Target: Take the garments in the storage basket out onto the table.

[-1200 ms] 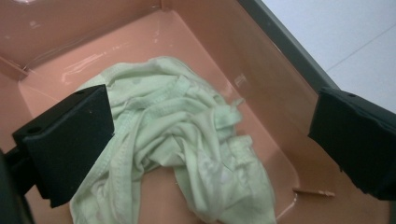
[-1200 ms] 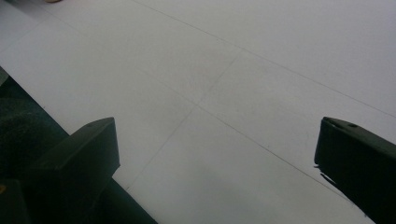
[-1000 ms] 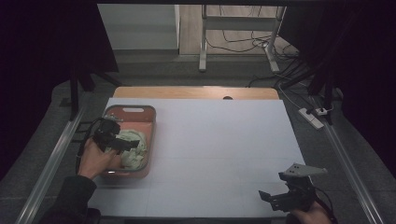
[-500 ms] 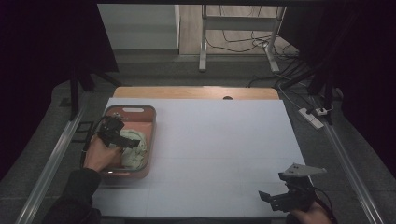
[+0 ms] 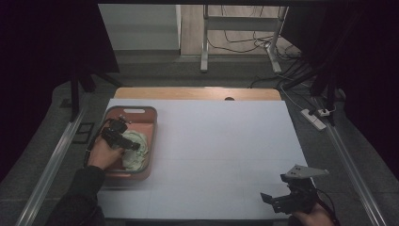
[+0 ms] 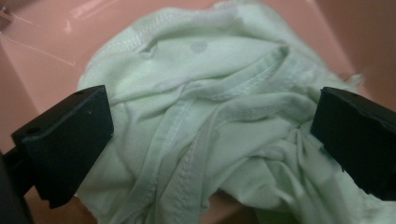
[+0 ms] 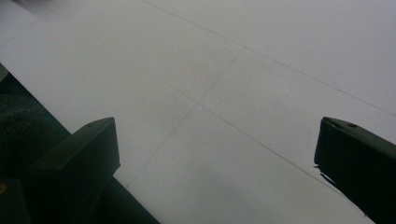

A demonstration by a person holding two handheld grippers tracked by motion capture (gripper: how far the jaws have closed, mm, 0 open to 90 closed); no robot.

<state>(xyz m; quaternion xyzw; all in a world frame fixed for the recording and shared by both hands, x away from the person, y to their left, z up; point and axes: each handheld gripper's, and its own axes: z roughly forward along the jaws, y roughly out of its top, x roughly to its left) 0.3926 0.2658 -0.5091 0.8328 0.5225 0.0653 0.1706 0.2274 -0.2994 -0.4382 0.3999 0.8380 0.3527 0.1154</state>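
A crumpled pale green cloth [image 5: 137, 149] lies in a pink basin [image 5: 136, 110] at the table's left side. My left gripper [image 5: 130, 144] hangs inside the basin just above the cloth, open. In the left gripper view its black jaws stand wide on either side of the cloth's folds [image 6: 210, 93], with the pink basin wall [image 6: 42, 60] behind. My right gripper [image 5: 275, 200] rests near the table's front right corner, open, with only bare white table [image 7: 233, 70] between its jaws.
The white table top [image 5: 221, 150] stretches between the basin and the right gripper. A wooden strip [image 5: 197, 93] runs along its far edge. Metal rails line both sides, and a power strip [image 5: 314, 118] with cables lies on the floor at the right.
My left gripper has shifted a little rightward over the cloth in the basin. The right gripper has stayed put.
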